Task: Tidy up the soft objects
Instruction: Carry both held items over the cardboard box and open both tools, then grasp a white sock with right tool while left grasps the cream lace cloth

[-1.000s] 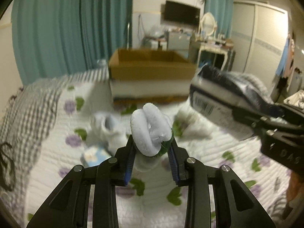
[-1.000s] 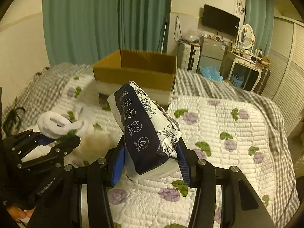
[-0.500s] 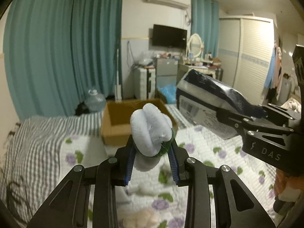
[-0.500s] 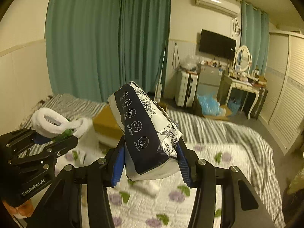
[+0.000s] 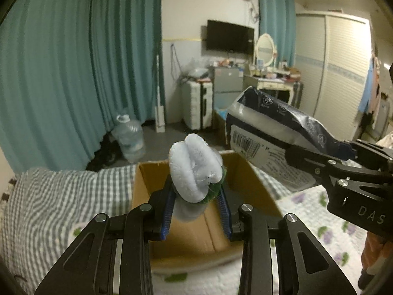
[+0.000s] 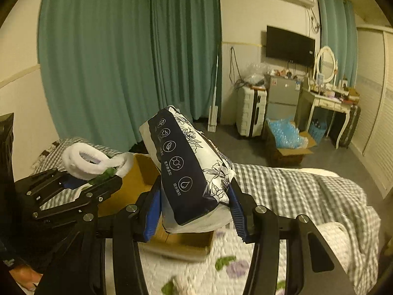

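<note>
White fluffy sock (image 5: 194, 169) clamped in the left claw (image 5: 195, 211), held level above the open cardboard box (image 5: 196, 226) on the bed (image 6: 307, 196). Navy-and-white tissue pack (image 6: 194, 174) pinched tilted in the right claw (image 6: 194, 217), raised just beside, over the box's right edge.

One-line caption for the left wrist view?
Left gripper holds a fluffy white sock above the cardboard box.
</note>
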{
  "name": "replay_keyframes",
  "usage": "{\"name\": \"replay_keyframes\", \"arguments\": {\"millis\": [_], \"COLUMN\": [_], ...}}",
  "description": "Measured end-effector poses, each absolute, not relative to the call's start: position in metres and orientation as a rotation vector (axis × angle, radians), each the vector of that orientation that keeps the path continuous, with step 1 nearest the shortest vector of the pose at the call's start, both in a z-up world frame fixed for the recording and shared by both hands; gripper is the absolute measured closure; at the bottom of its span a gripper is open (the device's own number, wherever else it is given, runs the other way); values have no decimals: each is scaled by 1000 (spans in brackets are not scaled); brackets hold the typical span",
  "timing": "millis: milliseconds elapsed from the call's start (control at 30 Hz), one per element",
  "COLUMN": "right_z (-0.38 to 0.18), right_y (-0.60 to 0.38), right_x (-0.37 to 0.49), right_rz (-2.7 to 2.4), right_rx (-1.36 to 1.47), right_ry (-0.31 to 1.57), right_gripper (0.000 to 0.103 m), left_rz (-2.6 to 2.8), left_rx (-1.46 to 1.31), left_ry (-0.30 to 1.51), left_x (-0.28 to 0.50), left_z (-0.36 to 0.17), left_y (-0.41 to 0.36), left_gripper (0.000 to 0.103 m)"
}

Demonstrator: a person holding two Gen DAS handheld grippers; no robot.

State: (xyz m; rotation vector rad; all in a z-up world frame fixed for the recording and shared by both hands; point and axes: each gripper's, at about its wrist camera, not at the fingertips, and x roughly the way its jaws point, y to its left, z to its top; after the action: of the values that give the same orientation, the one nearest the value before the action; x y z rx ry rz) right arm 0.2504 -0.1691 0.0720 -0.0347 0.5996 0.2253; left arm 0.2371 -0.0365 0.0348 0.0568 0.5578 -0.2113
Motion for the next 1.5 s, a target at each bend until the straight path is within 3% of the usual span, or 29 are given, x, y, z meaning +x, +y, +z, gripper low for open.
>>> {"name": "replay_keyframes", "arguments": {"millis": [367,433,500,567,600,667,833,900,1233,1367,1500], "right_z": [-2,-4,-2,6,12,26,79,102,204,216,209], "right_y": [-148,-147,-148,-150,-150,-154,-170,-176,-212,-211,-208], "right_x": [315,316,315,309,304,297,258,236,107,63,31], "right_rz": [242,242,243,233,228,220,210,200,154,147,170], "right_rx": [-12,6,23,12,5,-2,-13,-24,-60,-108,-114], "right_ry": [715,716,705,684,674,655,580,549,367,330,333], "right_gripper": [51,42,22,22,22,21,15,13,2,2,2], "left_rz": [-173,-170,-203,-205,-199,-189,-160,-139,-92,-120,-110], "left_rx": [54,63,35,25,24,12,1,21,53,33,11], "left_ry": [628,643,685,706,700,673,583,533,323,242,182], "left_x": [302,302,303,302,298,289,263,243,128,80,38], "left_z": [-24,-28,-30,-27,-23,-12,40,63,151,173,182], "left_y": [-27,-27,-26,-24,-24,-22,-20,-22,-12,-2,9], "left_gripper": [68,67,56,43,34,28,23,15,14,7,6]}}
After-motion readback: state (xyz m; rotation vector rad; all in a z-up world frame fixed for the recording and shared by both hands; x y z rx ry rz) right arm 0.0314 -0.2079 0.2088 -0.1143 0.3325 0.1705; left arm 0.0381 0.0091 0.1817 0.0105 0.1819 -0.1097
